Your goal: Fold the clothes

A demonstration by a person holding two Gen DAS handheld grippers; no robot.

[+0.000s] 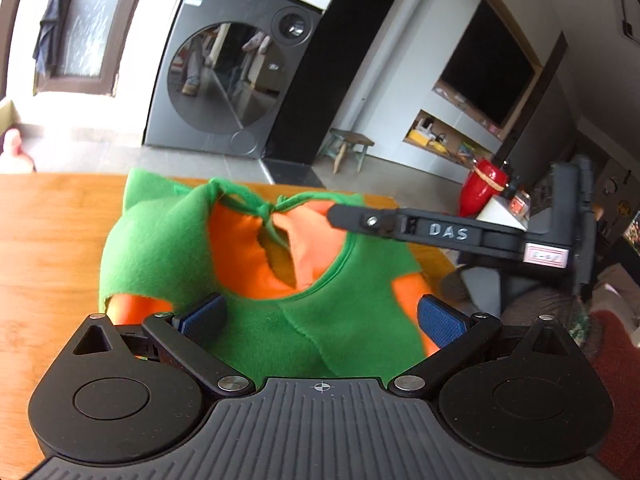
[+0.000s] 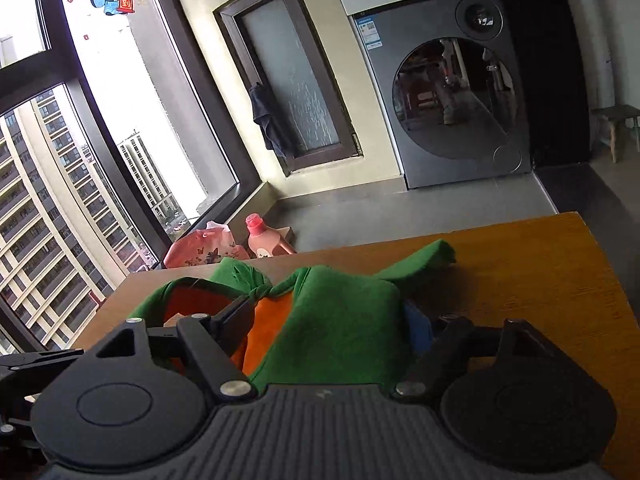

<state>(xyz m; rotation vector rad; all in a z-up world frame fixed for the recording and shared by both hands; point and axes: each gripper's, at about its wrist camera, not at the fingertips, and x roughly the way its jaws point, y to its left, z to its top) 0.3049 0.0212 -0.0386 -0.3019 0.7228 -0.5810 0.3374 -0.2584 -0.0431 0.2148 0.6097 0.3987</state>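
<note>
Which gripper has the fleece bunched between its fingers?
The right gripper: the green-and-orange fleece garment fills the gap between its fingers. The left gripper is open above the flat fabric.

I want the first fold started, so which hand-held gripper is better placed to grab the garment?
Probably the right hand-held gripper: the green and orange garment bunches thickly between its fingers. The left merely straddles flat cloth.

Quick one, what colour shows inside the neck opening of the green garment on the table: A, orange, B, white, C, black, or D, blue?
A: the green garment lying on the wooden table shows an orange lining through its neck opening.
</note>
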